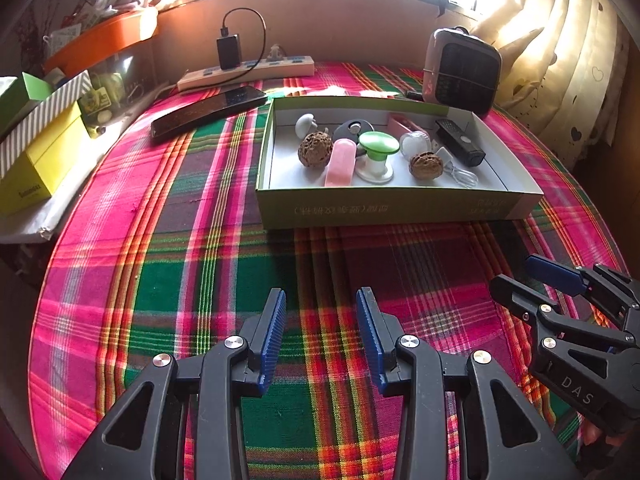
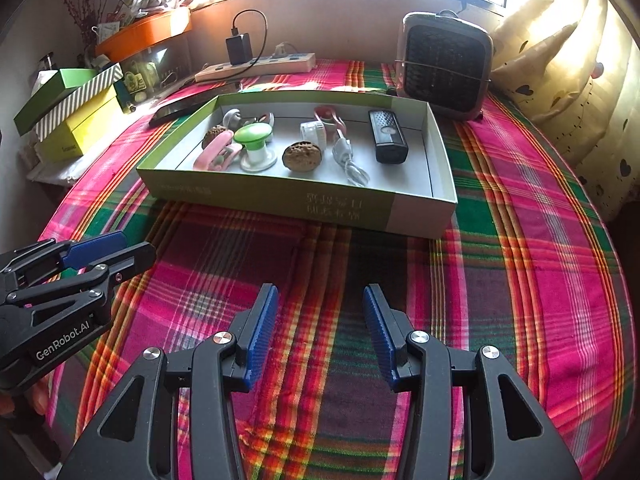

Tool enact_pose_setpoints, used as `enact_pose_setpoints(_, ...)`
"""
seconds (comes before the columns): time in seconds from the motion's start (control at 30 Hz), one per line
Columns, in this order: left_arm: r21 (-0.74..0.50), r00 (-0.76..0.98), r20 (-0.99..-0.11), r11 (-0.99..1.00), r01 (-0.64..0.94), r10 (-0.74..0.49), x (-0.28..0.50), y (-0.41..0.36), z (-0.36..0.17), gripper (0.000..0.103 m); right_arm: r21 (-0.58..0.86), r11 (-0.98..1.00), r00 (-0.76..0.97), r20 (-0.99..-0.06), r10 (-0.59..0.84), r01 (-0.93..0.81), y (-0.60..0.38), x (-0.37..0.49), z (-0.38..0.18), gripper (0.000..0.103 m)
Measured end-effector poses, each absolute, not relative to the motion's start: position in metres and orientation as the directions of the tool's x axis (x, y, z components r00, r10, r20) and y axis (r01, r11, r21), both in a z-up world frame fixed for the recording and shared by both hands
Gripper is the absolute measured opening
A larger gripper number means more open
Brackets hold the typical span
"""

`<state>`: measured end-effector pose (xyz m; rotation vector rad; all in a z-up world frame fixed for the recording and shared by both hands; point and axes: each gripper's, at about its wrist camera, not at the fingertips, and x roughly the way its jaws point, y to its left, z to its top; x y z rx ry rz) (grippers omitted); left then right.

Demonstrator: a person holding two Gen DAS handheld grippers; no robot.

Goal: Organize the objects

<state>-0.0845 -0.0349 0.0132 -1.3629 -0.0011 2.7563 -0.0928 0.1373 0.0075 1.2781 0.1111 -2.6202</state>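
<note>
**Now between steps: both pairs of fingers empty, all small things lying in the box**

Both views show my left fingers [image 1: 321, 312] and my right fingers [image 2: 321, 308] spread apart with nothing between the blue pads, held side by side above the plaid cloth on the tabletop [image 1: 168, 264], short of the shallow green box [image 1: 400, 210]. The right fingers also appear at the right edge of the left view, equally empty.

Every loose item I can see lies inside the box: two walnuts [image 1: 315, 149] [image 1: 425, 165], a pink case [image 1: 340, 162], a green-topped knob [image 1: 378, 148], a white mushroom-shaped piece [image 1: 306, 123], a small white round container [image 1: 415, 145], a coiled white cable [image 1: 460, 172] and a black rectangular device [image 2: 387, 136]. They are crowded toward the left and middle, several touching; the black device lies apart on the right. A pink item at the back wall is too hidden to name.

I judge that the sorting is either largely done or at a pause, since nothing small remains on the cloth near me. A dark phone [image 1: 210, 110] lies outside the box, just beside its far left corner; whether it belongs to the task I cannot tell.

A next reach would call for moving forward over the box's near wall, then descending on one item without knocking its neighbours. The walnuts may roll; the cable may snag.
</note>
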Motion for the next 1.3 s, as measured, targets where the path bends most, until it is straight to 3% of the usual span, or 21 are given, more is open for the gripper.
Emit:
enact_pose_setpoints(0.17,-0.021,-0.606,-0.794,-0.998,-0.062,0.055,-0.076,-0.030,0.008,0.035,0.014,-0.975,-0.604,-0.783,-0.147,0.220,0.138,-0.083,0.005,0.047)
enact_pose_setpoints(0.5,-0.028,-0.623,-0.781,-0.999,-0.024,0.036,-0.065,-0.028,0.007,0.038,0.007,-0.982,-0.613,-0.780,-0.123,0.189,0.141,-0.069,0.004,0.061)
enact_pose_setpoints(0.83,-0.006,-0.640,-0.769,-1.000,-0.006,0.008,-0.056,-0.024,0.005,0.041,-0.002,-0.986,-0.623,-0.775,-0.105,0.168,0.141,-0.060,0.002,0.068)
enact_pose_setpoints(1.3,-0.006,-0.640,-0.768,-1.000,-0.006,0.008,-0.056,-0.024,0.005,0.041,-0.003,-0.986,-0.625,-0.774,-0.102,0.165,0.141,-0.060,0.002,0.069)
